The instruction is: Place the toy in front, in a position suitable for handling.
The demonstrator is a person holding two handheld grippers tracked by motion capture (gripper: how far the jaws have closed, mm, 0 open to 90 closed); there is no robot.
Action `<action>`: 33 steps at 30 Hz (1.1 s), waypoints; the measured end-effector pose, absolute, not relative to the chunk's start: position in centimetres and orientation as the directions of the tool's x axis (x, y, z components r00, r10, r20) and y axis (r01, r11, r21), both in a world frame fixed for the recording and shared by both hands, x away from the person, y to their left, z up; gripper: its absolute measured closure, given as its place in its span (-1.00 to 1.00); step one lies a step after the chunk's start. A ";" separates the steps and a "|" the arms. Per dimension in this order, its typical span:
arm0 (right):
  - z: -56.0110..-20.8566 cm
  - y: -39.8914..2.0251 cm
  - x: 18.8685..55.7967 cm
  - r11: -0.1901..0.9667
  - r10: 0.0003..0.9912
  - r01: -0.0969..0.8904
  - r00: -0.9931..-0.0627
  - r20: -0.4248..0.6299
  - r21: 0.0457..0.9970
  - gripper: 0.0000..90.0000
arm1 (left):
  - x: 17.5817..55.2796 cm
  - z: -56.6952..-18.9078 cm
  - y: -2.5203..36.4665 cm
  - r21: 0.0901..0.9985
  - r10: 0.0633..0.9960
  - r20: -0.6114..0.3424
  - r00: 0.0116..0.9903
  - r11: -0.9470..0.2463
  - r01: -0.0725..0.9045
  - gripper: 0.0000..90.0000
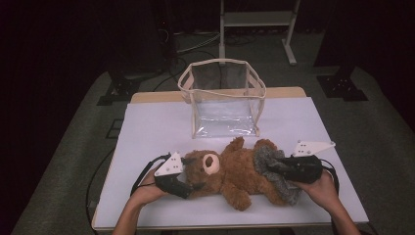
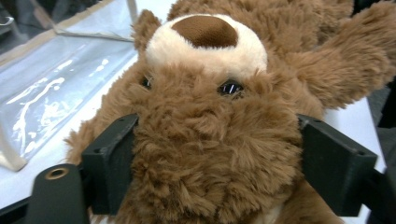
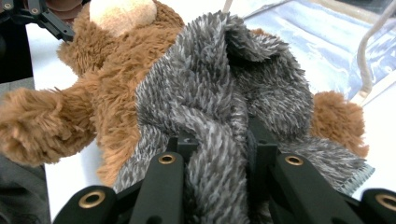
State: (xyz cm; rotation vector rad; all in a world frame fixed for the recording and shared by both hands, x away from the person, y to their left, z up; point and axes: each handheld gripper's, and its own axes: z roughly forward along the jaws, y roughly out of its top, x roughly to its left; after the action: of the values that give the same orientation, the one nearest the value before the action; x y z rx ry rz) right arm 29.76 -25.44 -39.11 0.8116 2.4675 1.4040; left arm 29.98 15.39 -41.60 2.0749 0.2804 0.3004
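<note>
A brown teddy bear (image 1: 235,174) lies on its back across the white table (image 1: 156,127), head to the left. My left gripper (image 1: 193,183) holds its head: in the left gripper view the black jaws press into the fur on both sides of the face (image 2: 210,130), below the eyes and cream muzzle. A grey furry garment (image 1: 288,188) wraps the bear's lower body. My right gripper (image 1: 274,164) is shut on a bunched fold of that grey garment (image 3: 210,93), with the fold pinched between the jaws at the bottom of the right gripper view.
A clear plastic bag (image 1: 222,62) with cream trim stands open-topped at the back of the table, just beyond the bear. The table's front edge runs close under both hands. Dark floor and a stand's legs (image 1: 288,44) lie behind.
</note>
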 end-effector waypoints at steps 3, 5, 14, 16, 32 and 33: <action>-38.6 -25.0 29.6 0.393 0.541 0.355 -0.835 0.100 0.848 0.59 | 29.9 -41.6 15.4 0.860 0.302 0.100 0.948 -0.506 0.071 -0.57; -38.1 -24.4 29.4 0.380 0.531 0.341 -0.842 0.099 0.860 0.59 | 29.9 -41.6 15.3 0.860 0.295 0.099 0.950 -0.505 0.067 -0.54; -37.7 -22.2 29.0 0.398 0.479 0.282 -0.875 0.065 0.873 0.59 | 30.3 -41.6 15.5 0.864 0.294 0.099 0.951 -0.499 0.064 -0.56; -38.5 -24.1 29.4 0.380 0.519 0.325 -0.850 0.091 0.866 0.59 | 30.4 -41.6 15.6 0.866 0.292 0.096 0.952 -0.496 0.065 -0.57; -38.4 -24.1 28.1 0.389 0.531 0.315 -0.845 0.068 0.866 0.59 | 30.7 -41.6 15.6 0.863 0.285 0.094 0.954 -0.500 0.064 -0.59; -38.7 -24.6 28.3 0.385 0.548 0.329 -0.833 0.073 0.862 0.59 | 30.7 -41.6 15.6 0.864 0.286 0.094 0.954 -0.499 0.065 -0.59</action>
State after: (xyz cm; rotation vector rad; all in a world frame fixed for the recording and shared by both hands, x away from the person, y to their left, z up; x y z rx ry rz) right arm 28.26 -24.61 -38.71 0.7807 2.4198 1.4273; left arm 30.67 15.62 -41.57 2.0852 0.2480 0.2745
